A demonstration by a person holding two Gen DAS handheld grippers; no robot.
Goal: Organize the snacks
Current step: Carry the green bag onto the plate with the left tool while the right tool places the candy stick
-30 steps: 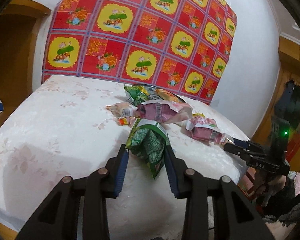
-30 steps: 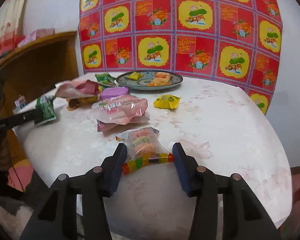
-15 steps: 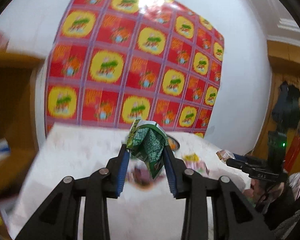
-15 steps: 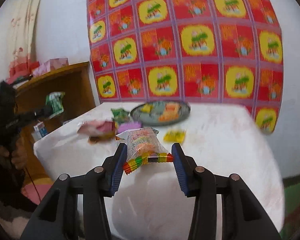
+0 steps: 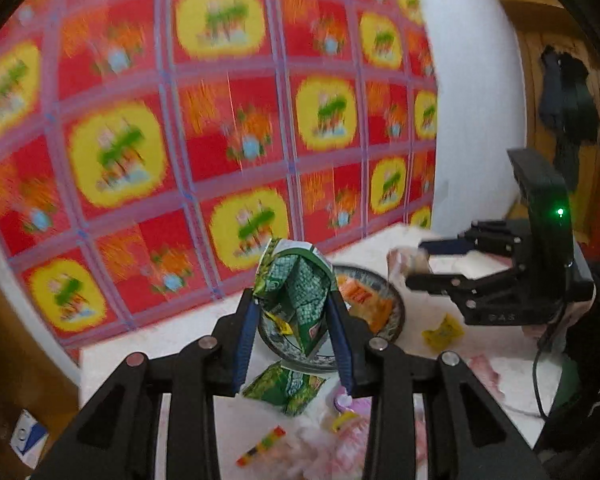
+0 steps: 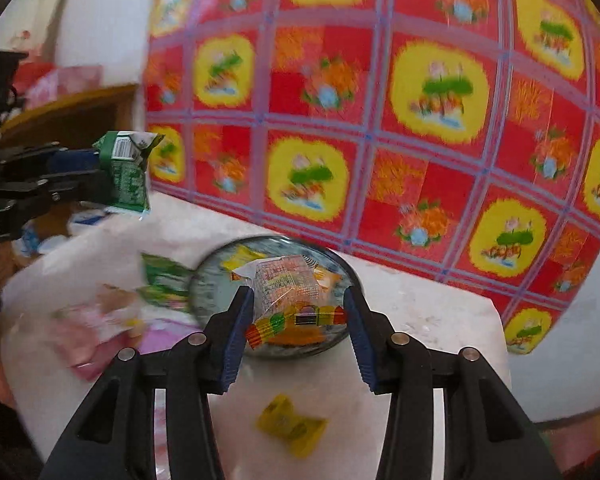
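My left gripper (image 5: pixel 294 316) is shut on a green snack packet (image 5: pixel 296 292) and holds it in the air over the near edge of a patterned plate (image 5: pixel 396 312). The same packet (image 6: pixel 126 168) shows at the left of the right wrist view. My right gripper (image 6: pixel 298 312) is shut on a clear packet with a rainbow-striped edge (image 6: pixel 292 296), lifted above the plate (image 6: pixel 204 284), which holds yellow and orange snacks. From the left wrist view the right gripper (image 5: pixel 416 264) hangs at the right with its pale packet.
On the white table (image 6: pixel 420 320) lie a second green packet (image 5: pixel 288 388), pink packets (image 6: pixel 96 332), a yellow sweet (image 6: pixel 292 428) and a small striped stick (image 5: pixel 260 446). A red and yellow patterned sheet (image 6: pixel 380 120) covers the wall behind. Wooden furniture (image 6: pixel 68 112) stands left.
Both grippers have lifted their packets off the table and carried them toward the plate; the plate now sits right under and behind them. The views are blurred by the motion.
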